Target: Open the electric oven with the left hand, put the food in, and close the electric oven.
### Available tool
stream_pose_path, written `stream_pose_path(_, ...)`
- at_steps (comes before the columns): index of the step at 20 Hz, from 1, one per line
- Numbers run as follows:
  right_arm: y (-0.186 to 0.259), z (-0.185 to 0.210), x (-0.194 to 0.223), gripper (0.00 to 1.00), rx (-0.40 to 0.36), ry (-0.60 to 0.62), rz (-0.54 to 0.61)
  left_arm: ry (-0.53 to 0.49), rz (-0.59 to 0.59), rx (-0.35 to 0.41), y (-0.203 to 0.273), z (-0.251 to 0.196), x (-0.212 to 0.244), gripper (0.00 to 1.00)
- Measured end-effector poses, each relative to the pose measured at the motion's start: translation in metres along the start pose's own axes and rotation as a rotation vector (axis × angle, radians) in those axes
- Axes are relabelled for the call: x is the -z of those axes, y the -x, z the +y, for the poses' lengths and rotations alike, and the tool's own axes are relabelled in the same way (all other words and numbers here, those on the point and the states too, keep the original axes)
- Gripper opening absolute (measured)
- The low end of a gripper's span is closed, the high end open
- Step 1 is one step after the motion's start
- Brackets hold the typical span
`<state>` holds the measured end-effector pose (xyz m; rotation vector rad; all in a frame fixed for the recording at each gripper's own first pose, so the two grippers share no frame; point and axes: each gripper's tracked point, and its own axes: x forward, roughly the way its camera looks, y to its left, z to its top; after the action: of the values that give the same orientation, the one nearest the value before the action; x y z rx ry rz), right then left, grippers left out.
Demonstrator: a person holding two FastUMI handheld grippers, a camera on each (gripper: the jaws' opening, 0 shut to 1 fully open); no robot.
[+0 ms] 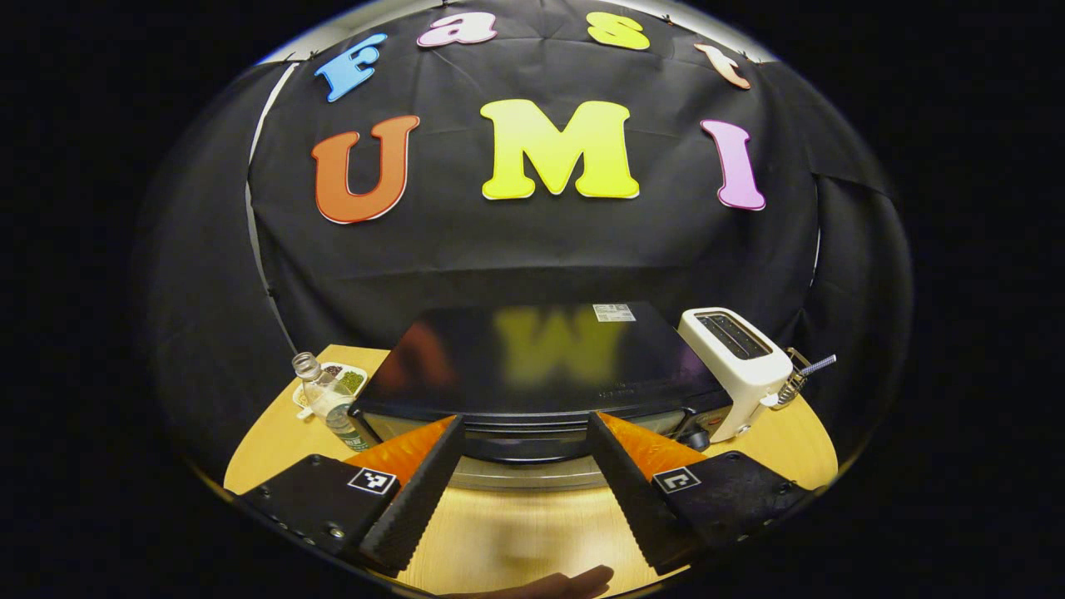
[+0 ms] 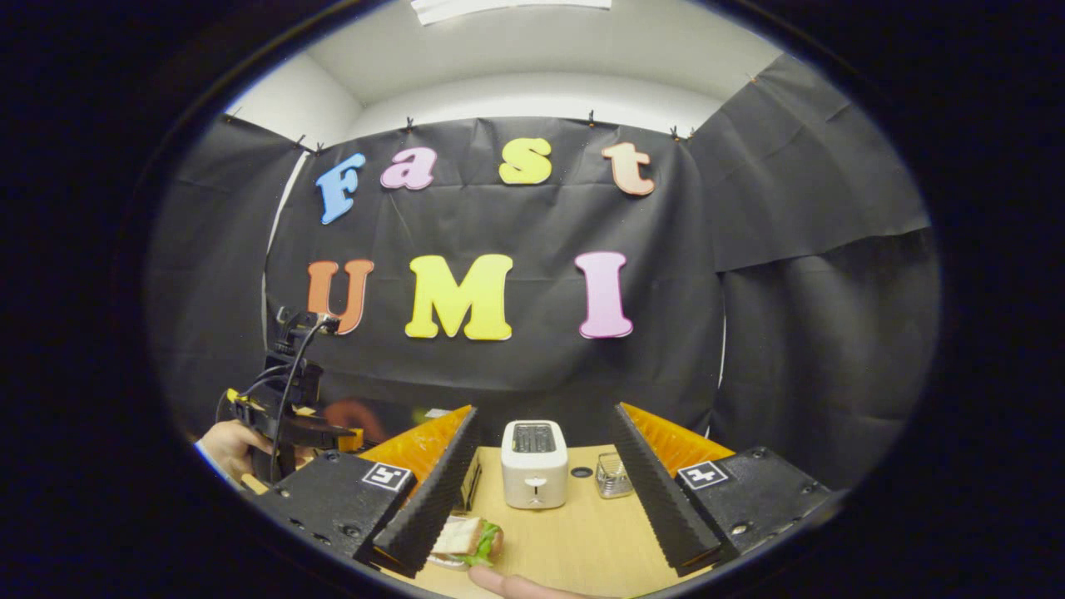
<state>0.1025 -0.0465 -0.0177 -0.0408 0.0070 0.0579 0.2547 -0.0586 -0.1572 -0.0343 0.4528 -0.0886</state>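
Hovering wide open just before the oven point(image 1: 532, 374), the left hand-held gripper point(image 1: 524, 491) held nothing — right hand-held gripper point(image 2: 541, 491) also wide, sandwich point(image 2: 466, 539) on the counter point(image 2: 574, 532) beside the oven.

The oven point(image 1: 532, 378) is standing straight ahead of the left gripper point(image 1: 526, 474), blocking the way forward, with bare table point(image 1: 516, 532) lying between its spread fingers. A bottle point(image 1: 329, 403) is crowding the oven's left corner and a toaster point(image 1: 736, 366) its right. Ahead of the right gripper point(image 2: 545, 487), open table is leading up to the toaster, with a sandwich point(image 2: 466, 539) sitting by its left finger.
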Motion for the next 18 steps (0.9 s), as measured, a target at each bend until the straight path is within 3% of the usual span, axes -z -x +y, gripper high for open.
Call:
stream_pose_path(5,-0.001,-0.013,0.004,1.0,0.013,0.001,0.002,0.022,0.036,0.005,-0.02,0.0,0.009,0.99)
stream_pose_path(6,0.0,-0.015,0.005,1.0,0.016,0.002,0.002,0.024,0.056,0.009,-0.018,0.0,0.012,0.9)
stream_pose_path(7,0.001,-0.016,0.005,1.0,0.014,-0.002,0.001,0.032,0.054,0.011,-0.017,0.002,0.01,0.99)
stream_pose_path(8,0.002,-0.015,0.006,0.92,0.01,-0.007,0.005,0.032,0.063,0.013,-0.018,0.001,0.012,0.99)
stream_pose_path(14,0.014,-0.005,0.009,0.92,-0.033,-0.024,0.036,0.041,0.076,0.027,-0.002,0.0,0.022,0.99)
stream_pose_path(15,0.016,-0.005,0.007,1.0,-0.032,-0.021,0.031,0.044,0.079,0.031,0.004,0.0,0.025,0.99)
stream_pose_path(18,0.024,-0.004,0.004,1.0,-0.032,-0.015,0.015,0.016,0.084,0.038,0.028,-0.002,0.044,0.99)
